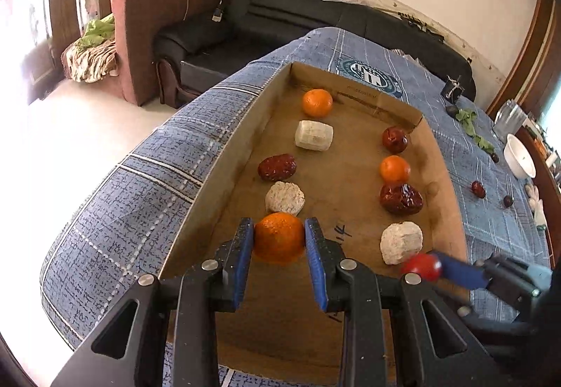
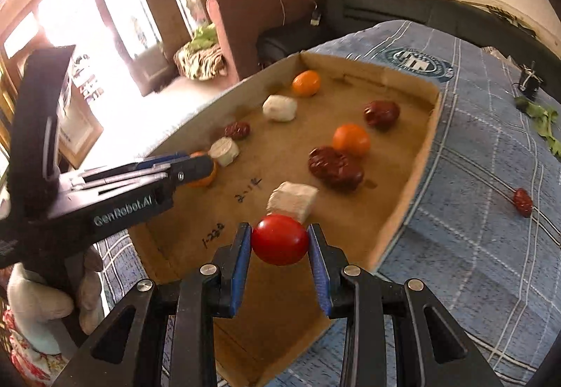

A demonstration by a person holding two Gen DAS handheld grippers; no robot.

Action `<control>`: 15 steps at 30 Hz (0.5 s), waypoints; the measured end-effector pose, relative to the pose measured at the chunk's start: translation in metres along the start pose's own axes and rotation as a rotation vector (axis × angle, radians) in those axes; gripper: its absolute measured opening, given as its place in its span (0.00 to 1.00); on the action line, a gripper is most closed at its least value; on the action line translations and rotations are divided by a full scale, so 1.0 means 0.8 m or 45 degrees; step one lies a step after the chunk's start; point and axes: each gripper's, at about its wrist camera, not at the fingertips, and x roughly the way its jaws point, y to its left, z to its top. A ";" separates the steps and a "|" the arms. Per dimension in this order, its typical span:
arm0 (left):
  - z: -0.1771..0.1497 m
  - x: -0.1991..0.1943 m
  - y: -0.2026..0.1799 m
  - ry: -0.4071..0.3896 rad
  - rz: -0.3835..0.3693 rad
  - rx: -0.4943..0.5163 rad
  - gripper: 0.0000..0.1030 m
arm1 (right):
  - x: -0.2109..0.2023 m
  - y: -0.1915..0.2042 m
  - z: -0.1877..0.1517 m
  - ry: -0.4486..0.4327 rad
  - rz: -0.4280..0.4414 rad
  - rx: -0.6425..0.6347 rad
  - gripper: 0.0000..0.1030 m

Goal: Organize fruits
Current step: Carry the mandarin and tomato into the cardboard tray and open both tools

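A shallow cardboard tray (image 1: 245,127) (image 2: 413,155) lies on a blue checked cloth and holds two rows of fruit. My left gripper (image 1: 279,239) is shut on an orange (image 1: 278,237) at the near end of the left row, low over the tray floor. My right gripper (image 2: 279,239) is shut on a small red tomato (image 2: 279,239), held above the near end of the right row, just in front of a pale chunk (image 2: 292,199). In the left wrist view the tomato (image 1: 422,267) and right gripper show blurred at the right. The left gripper (image 2: 196,166) with its orange (image 2: 205,176) appears in the right wrist view.
In the tray lie oranges (image 1: 317,102) (image 1: 394,169), red dates (image 1: 277,167) (image 1: 401,199) (image 1: 394,139) and pale chunks (image 1: 313,135) (image 1: 284,197) (image 1: 401,242). Loose dates (image 1: 477,189) (image 2: 522,201), green leaves (image 1: 468,118) and a white bowl (image 1: 520,157) are on the cloth at the right. A gloved hand (image 2: 42,299) holds the left gripper.
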 end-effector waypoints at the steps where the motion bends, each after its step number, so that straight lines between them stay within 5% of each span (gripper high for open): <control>1: 0.000 -0.002 0.002 -0.003 -0.007 -0.011 0.29 | 0.002 0.001 -0.001 0.004 -0.002 -0.003 0.35; 6: 0.002 -0.016 0.006 -0.039 -0.021 -0.038 0.44 | 0.005 0.004 -0.003 0.000 -0.010 -0.005 0.36; 10: 0.004 -0.026 0.008 -0.052 -0.057 -0.069 0.52 | 0.003 0.010 0.001 -0.016 0.015 -0.005 0.53; 15: 0.006 -0.037 0.003 -0.063 -0.088 -0.076 0.61 | -0.012 0.015 0.000 -0.048 0.002 -0.020 0.56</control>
